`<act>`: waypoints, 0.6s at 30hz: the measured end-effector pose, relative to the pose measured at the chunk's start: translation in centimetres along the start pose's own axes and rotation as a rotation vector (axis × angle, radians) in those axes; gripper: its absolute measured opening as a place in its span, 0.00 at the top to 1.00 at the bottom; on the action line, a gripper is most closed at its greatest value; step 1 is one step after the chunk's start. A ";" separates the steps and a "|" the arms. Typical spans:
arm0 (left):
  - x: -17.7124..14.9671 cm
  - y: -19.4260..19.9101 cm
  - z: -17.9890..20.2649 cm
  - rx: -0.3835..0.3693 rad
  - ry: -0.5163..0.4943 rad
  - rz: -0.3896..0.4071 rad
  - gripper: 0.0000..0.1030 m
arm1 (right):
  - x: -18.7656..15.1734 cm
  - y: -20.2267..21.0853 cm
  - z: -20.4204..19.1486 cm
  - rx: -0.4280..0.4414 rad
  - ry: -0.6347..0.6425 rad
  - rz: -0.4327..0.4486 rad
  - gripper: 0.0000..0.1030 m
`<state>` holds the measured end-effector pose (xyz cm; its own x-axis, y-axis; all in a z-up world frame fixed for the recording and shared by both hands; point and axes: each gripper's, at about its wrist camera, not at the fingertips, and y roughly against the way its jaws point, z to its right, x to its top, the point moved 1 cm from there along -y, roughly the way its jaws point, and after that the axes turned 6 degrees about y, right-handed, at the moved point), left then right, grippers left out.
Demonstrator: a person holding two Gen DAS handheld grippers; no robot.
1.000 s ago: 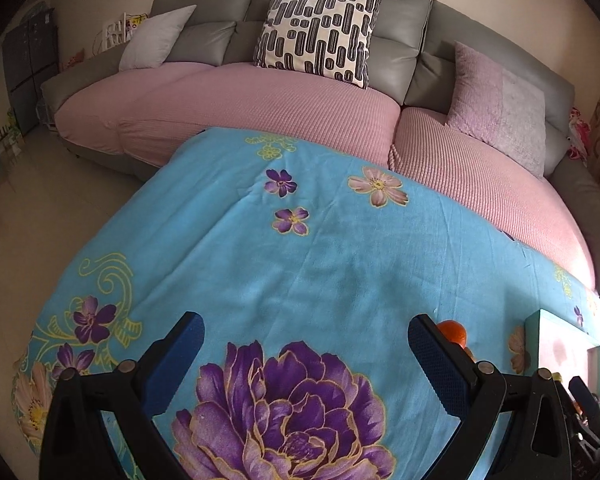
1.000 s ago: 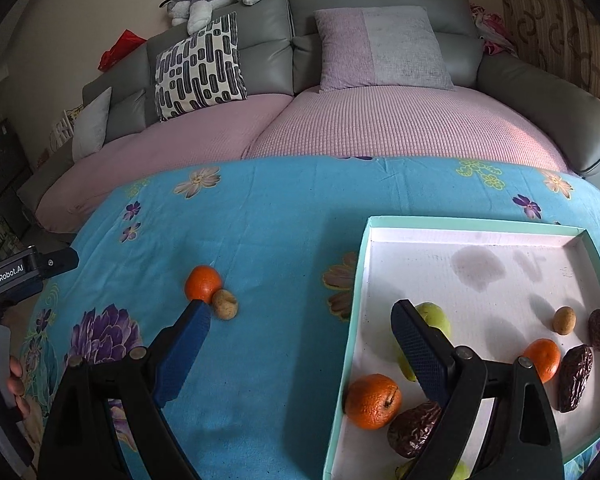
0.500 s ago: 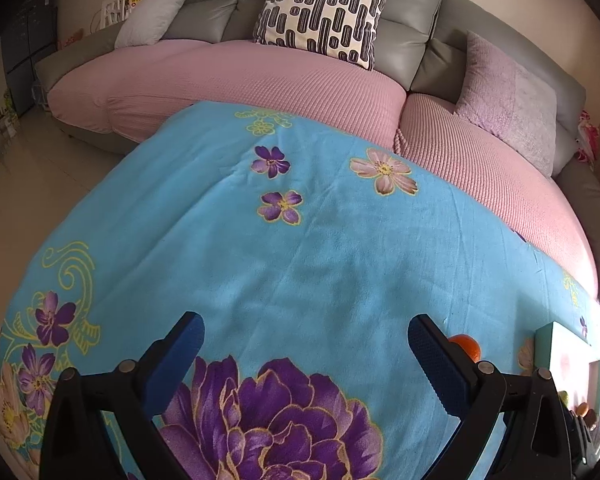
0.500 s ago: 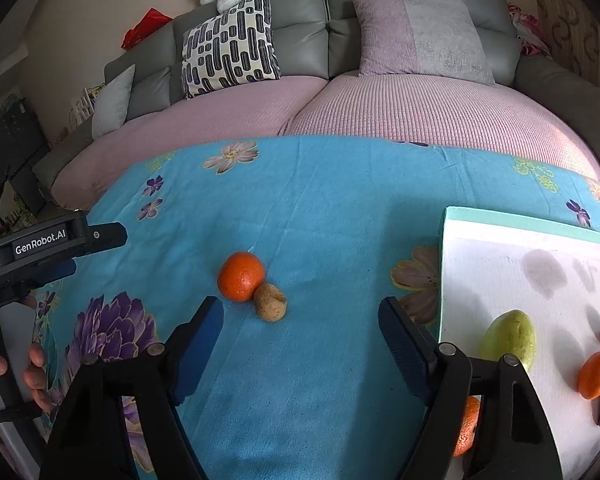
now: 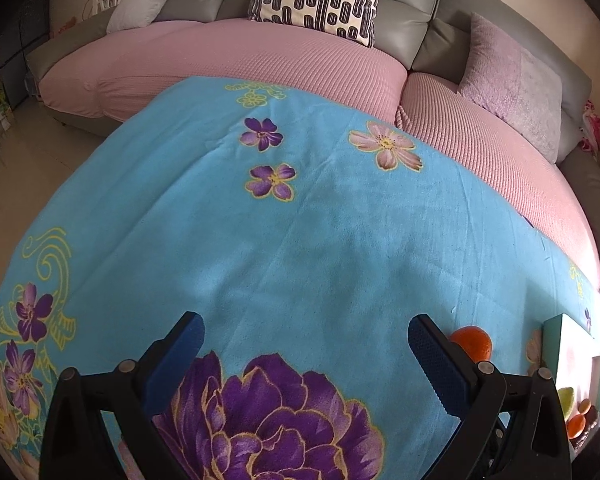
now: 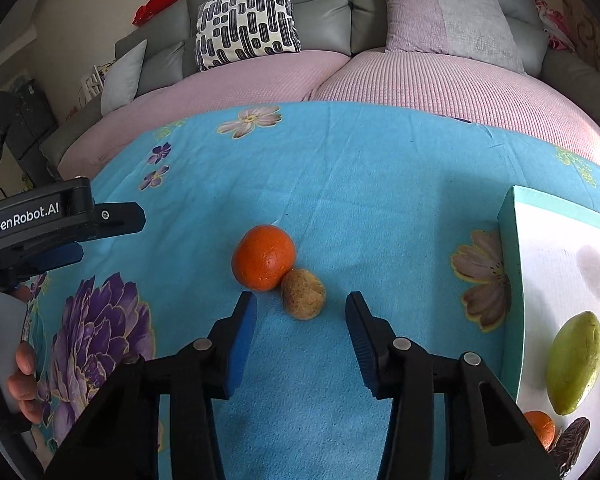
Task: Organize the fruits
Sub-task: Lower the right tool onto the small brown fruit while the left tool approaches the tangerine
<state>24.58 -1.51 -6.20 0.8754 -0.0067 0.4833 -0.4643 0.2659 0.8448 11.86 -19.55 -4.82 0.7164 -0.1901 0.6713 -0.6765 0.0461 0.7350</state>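
Note:
An orange [image 6: 265,257] and a small brown fruit [image 6: 303,293] lie touching on the blue flowered cloth [image 6: 360,200]. My right gripper [image 6: 301,309] is open just in front of them, the brown fruit sitting close to the gap between its tips. A white tray with a teal rim [image 6: 512,280] at the right holds a green fruit [image 6: 575,363], an orange [image 6: 540,427] and a dark date [image 6: 572,442]. My left gripper [image 5: 306,334] is open over bare cloth; the loose orange [image 5: 471,342] peeks out behind its right finger, the tray [image 5: 556,334] beyond.
A grey sofa with pink covers [image 6: 420,92] and cushions [image 6: 246,16] curves around the far side of the cloth. The left gripper's body [image 6: 40,220], held by a hand [image 6: 24,380], sits at the left of the right wrist view. Floor [image 5: 16,168] lies off the cloth's left edge.
My right gripper has swung left from over the tray and moved in close to the orange and brown fruit. The left gripper has tilted down and shifted slightly; both stayed open.

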 end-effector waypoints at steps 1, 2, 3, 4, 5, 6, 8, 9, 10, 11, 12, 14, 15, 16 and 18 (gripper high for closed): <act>0.0 0.0 0.0 0.000 -0.001 -0.001 0.00 | 0.0 0.0 0.0 -0.004 0.002 0.000 0.61; 0.0 -0.1 0.1 0.000 -0.001 -0.003 0.00 | 0.0 0.0 0.0 -0.007 0.005 -0.001 0.61; 0.0 -0.1 0.1 -0.002 0.000 -0.005 0.00 | 0.0 0.1 0.0 -0.009 0.008 0.000 0.62; 0.0 -0.1 0.0 -0.003 0.001 -0.007 0.00 | 0.1 0.0 0.0 -0.010 0.009 -0.001 0.63; 0.0 -0.1 0.0 -0.003 0.003 -0.008 0.00 | 0.1 0.0 0.0 -0.011 0.010 -0.001 0.64; 0.0 -0.2 0.0 -0.005 0.005 -0.011 0.00 | 0.1 -0.1 0.0 -0.012 0.011 -0.001 0.66; -0.1 -0.3 0.1 -0.009 0.006 -0.017 0.00 | 0.1 0.0 0.0 -0.013 0.012 0.001 0.68; -0.1 -0.3 0.1 -0.010 0.004 -0.019 0.00 | 0.1 0.0 0.0 -0.013 0.012 0.000 0.71; -0.2 -0.3 0.2 -0.009 0.002 -0.021 0.00 | 0.1 0.0 0.0 -0.014 0.012 0.001 0.74; -0.2 -0.3 0.3 -0.008 -0.001 -0.022 0.00 | 0.1 0.0 0.1 -0.012 0.009 0.001 0.76; -0.2 -0.3 0.4 -0.008 -0.004 -0.023 0.00 | 0.1 0.0 0.1 -0.007 0.007 0.001 0.77; -0.3 -0.2 0.6 -0.010 -0.010 -0.022 0.00 | 0.1 0.1 0.2 -0.005 0.007 0.000 0.77; -0.3 -0.2 0.8 -0.011 -0.014 -0.022 0.00 | 0.1 0.1 0.2 -0.005 0.010 -0.001 0.77; -0.4 -0.2 1.0 -0.011 -0.017 -0.023 0.00 | 0.0 0.2 0.2 -0.007 0.013 -0.001 0.77; -0.4 -0.2 1.3 -0.014 -0.026 -0.025 0.00 | -0.1 0.5 0.4 -0.021 0.021 -0.004 0.77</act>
<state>24.13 -2.80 -6.27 0.8831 -0.0384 0.4677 -0.4399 0.2789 0.8536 11.39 -19.94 -4.54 0.7223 -0.1700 0.6703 -0.6703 0.0664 0.7391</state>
